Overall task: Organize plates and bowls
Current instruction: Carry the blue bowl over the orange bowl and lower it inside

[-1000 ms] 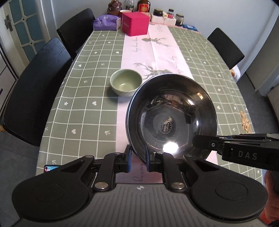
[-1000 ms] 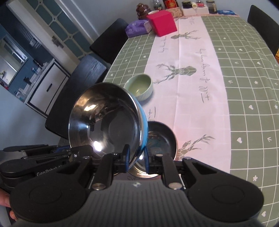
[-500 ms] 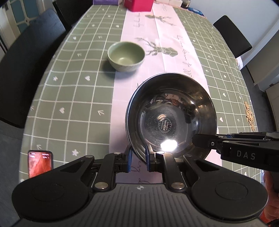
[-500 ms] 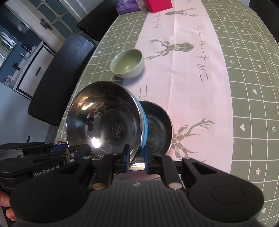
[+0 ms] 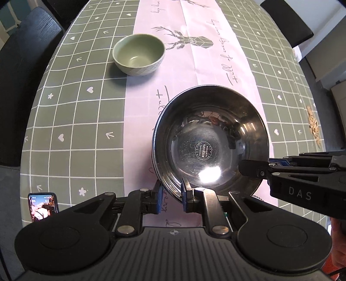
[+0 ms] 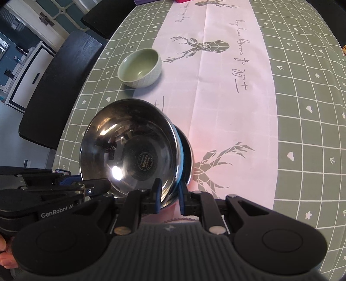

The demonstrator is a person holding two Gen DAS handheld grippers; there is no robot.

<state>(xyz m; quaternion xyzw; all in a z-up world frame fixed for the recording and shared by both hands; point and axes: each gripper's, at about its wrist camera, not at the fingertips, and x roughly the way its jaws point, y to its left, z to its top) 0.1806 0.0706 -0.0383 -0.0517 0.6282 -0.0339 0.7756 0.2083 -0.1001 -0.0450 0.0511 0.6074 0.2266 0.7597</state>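
A steel bowl point(image 5: 210, 142) is nested in a second steel bowl point(image 6: 187, 154) whose rim shows beneath it on the pink runner. My left gripper point(image 5: 172, 197) has its jaws spread a little around the bowl's near rim. My right gripper point(image 6: 169, 196) likewise straddles the rim with a small gap; it also shows in the left wrist view point(image 5: 255, 168) at the bowl's right rim. A green ceramic bowl point(image 5: 139, 54) stands empty farther back, left of the runner, also in the right wrist view point(image 6: 140, 67).
A phone point(image 5: 43, 205) lies at the table's near left edge. Black chairs point(image 5: 23, 51) line the left side, another point(image 5: 287, 19) stands far right. Crumbs point(image 5: 313, 125) lie near the right edge. The pink runner point(image 6: 227, 97) runs down the checked green tablecloth point(image 5: 75, 121).
Both grippers lowered the steel bowl into the second steel bowl on the runner. Both pairs of jaws have widened slightly at the rim.
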